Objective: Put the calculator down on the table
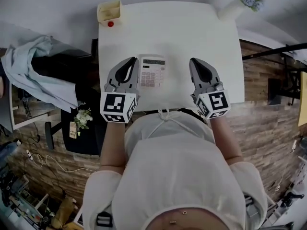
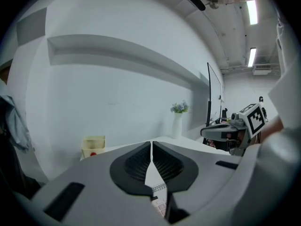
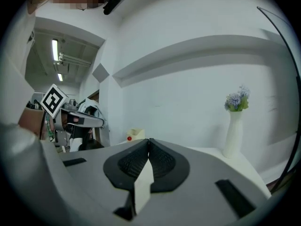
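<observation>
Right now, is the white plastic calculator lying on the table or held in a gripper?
Lying flat: the calculator rests keys up on the white table; left gripper and right gripper are shut, empty.

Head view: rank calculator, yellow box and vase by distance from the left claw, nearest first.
1. Calculator: lying on the table, right beside the left claw, on its inner side.
2. Yellow box: at the table's far left corner, ahead of the claw.
3. Vase: at the far right corner, clearly farthest.
</observation>
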A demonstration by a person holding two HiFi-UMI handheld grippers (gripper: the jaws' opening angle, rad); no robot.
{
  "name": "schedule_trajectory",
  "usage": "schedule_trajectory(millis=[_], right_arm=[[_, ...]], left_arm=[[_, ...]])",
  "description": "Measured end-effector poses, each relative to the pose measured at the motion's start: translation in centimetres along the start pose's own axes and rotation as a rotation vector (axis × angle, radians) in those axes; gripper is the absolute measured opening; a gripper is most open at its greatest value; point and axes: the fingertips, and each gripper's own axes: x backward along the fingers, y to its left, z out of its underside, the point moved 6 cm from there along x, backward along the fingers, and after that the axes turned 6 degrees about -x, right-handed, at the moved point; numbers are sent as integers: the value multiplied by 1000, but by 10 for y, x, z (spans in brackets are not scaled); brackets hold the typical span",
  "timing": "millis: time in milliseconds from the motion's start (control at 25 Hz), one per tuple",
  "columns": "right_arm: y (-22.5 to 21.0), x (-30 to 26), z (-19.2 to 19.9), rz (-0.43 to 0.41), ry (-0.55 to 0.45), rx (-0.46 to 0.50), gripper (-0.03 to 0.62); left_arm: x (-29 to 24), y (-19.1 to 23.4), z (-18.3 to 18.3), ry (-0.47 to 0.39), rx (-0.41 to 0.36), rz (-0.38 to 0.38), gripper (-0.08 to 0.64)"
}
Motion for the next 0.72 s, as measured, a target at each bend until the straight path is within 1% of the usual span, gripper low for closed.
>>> schedule_trajectory(millis=[120,160,320,400,720], right_arm=[[2,8,-12,21,-27,57,6],[3,11,-15,24,-34,71,6],[6,16,-24,26,-54,89,5],[8,17,-26,24,-58,87,5],[17,18,-25,10,-55,76,3]], left_arm=[[10,1,-22,-53,29,22,20],[14,2,-29,-71,27,24,18],[24,-1,-47,-122,-40,18,18],[26,-3,-48,-133,-51,21,18],[31,-8,-41,-145,-44,23,18]])
